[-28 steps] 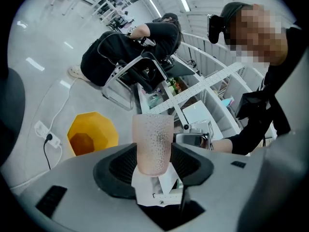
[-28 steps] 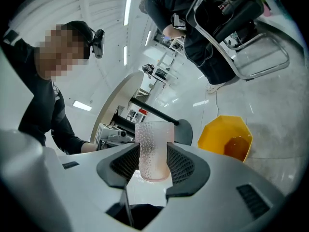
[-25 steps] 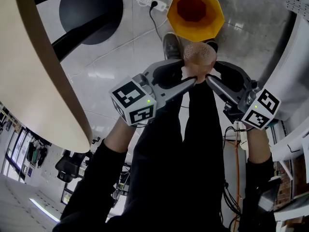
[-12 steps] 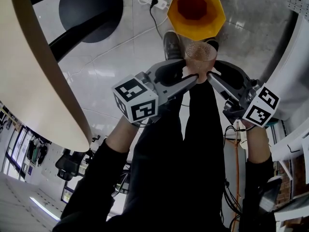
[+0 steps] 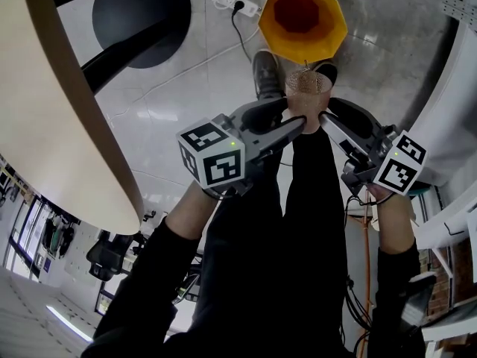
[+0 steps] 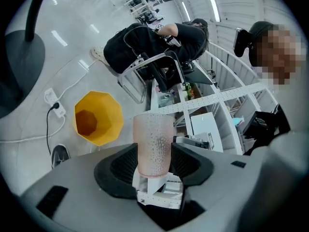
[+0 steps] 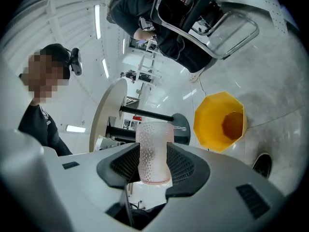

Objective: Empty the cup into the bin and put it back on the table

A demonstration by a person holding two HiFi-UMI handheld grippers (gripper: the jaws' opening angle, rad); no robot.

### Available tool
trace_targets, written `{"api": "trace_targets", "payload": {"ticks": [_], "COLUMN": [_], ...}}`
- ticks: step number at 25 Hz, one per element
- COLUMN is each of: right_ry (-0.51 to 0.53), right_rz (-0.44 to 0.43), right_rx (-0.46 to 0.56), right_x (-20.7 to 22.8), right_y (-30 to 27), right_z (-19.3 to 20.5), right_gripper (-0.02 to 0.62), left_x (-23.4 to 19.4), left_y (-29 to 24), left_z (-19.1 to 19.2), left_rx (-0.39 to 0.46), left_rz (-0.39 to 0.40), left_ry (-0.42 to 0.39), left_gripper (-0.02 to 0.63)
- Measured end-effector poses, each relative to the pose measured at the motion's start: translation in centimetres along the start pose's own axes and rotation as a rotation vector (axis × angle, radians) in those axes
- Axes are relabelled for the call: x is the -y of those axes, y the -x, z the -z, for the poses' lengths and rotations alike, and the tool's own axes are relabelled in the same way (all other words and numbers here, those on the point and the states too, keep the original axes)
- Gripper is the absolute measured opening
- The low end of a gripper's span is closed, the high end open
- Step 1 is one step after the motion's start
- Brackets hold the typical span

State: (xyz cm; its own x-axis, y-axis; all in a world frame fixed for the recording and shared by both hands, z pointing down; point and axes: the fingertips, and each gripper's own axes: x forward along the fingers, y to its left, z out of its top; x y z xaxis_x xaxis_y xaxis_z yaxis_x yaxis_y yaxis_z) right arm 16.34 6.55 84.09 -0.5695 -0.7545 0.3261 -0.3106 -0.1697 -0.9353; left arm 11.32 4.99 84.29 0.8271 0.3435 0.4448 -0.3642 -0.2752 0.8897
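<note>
A pale pink dimpled cup (image 5: pixel 307 86) hangs over the floor just short of the yellow bin (image 5: pixel 302 22). Both grippers hold it, one from each side. My left gripper (image 5: pixel 297 122) is shut on the cup (image 6: pixel 153 144), which stands upright between its ribbed black pads (image 6: pixel 120 167). My right gripper (image 5: pixel 323 118) is shut on the same cup (image 7: pixel 154 151). The bin is to the cup's left in the left gripper view (image 6: pixel 96 117) and to its right in the right gripper view (image 7: pixel 219 122). I cannot see what the cup holds.
The round pale table top (image 5: pixel 45 103) fills the left side, above its black pedestal foot (image 5: pixel 138 17). A white power strip (image 5: pixel 232 2) with its cord lies on the floor beside the bin. The person's black trousers and shoe (image 5: pixel 266 71) are under the grippers. White shelving (image 5: pixel 455 118) stands at the right.
Both grippers and the cup have shifted slightly toward the bin, and the cup looks a little smaller. Both grips are unchanged.
</note>
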Motion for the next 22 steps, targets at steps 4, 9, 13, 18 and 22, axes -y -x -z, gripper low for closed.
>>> {"api": "trace_targets", "payload": {"ticks": [4, 9, 13, 18, 22], "right_ry": [-0.025, -0.054, -0.085, -0.113, -0.142], "right_rz": [0.002, 0.01, 0.016, 0.027, 0.045], "right_rx": [0.008, 0.008, 0.011, 0.014, 0.001], "right_x": [-0.01, -0.04, 0.06, -0.01, -0.28], "right_y": [-0.01, -0.05, -0.1, 0.08, 0.28], "right_z": [-0.13, -0.15, -0.08, -0.06, -0.11], "right_gripper": [0.179, 0.179, 0.178, 0.178, 0.178], "left_x": [-0.02, -0.02, -0.13, 0.03, 0.39], "left_y": [0.06, 0.17, 0.26, 0.27, 0.36], "left_z": [-0.05, -0.08, -0.02, 0.03, 0.08], "left_rx": [0.002, 0.004, 0.006, 0.001, -0.013], "left_rz": [0.004, 0.004, 0.003, 0.001, -0.006], "left_ry": [0.039, 0.068, 0.096, 0.12, 0.157], "left_gripper": [0.216, 0.216, 0.216, 0.216, 0.216]}}
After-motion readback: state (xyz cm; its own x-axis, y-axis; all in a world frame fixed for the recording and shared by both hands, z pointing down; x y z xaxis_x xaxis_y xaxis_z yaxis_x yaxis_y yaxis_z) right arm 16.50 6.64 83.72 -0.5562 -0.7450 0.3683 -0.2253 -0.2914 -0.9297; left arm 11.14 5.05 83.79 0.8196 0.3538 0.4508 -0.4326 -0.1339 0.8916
